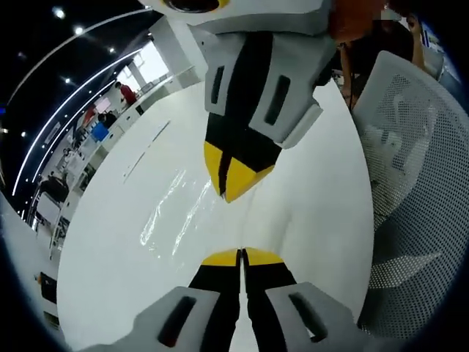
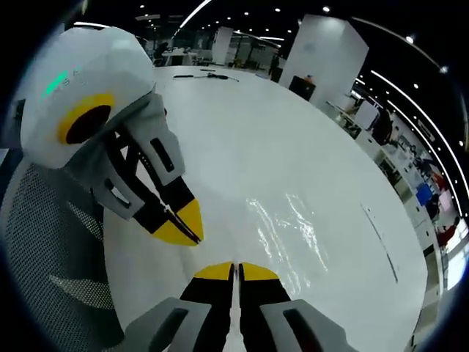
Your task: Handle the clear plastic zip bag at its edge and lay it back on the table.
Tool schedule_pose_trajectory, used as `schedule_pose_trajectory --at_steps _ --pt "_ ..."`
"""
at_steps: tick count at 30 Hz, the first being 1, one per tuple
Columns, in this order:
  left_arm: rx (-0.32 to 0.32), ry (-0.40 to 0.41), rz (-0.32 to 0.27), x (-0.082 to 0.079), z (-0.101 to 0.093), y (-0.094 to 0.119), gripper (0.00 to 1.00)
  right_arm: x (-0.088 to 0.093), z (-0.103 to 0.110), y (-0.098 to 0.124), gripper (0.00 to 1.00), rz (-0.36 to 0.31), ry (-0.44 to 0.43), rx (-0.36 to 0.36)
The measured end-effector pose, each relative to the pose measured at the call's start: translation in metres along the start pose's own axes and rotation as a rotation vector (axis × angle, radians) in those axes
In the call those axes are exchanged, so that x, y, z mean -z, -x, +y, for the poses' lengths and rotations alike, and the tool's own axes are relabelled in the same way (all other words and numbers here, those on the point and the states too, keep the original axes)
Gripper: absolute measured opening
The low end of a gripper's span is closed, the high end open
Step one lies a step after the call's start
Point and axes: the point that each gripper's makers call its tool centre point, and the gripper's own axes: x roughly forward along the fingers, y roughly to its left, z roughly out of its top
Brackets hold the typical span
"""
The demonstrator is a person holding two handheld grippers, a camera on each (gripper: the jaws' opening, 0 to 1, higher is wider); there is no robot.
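In a big room with ceiling lights, the clear bag lies flat along the white table near its edge, beside both grippers, pinched closed, holding nothing.

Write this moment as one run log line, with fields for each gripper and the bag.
left gripper: shut, empty | right gripper: shut, empty | clear zip bag: flat on white table, not held

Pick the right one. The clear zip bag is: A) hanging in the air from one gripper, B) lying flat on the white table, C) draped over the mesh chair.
B: the clear zip bag lies flat on the white table, glinting ahead of the closed jaws.
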Motion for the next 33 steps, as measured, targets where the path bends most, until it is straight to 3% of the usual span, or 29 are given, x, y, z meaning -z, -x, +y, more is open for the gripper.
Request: schedule_pose_trajectory --at_steps 10,19,28,33 --pt "0.010 -0.001 0.033 0.005 0.001 -0.017 0.00 0.011 0.004 0.008 0.04 -0.007 -0.040 0.009" --pt "0.018 0.027 0.059 0.008 0.003 -0.033 0.00 0.031 0.013 0.010 0.05 0.003 -0.103 0.015" --pt "0.047 0.042 0.093 0.017 0.000 -0.042 0.01 0.031 0.008 0.009 0.04 -0.022 -0.184 0.038" --pt "0.052 0.077 0.088 0.012 -0.001 -0.039 0.05 0.032 0.003 0.009 0.04 -0.031 -0.216 0.048"
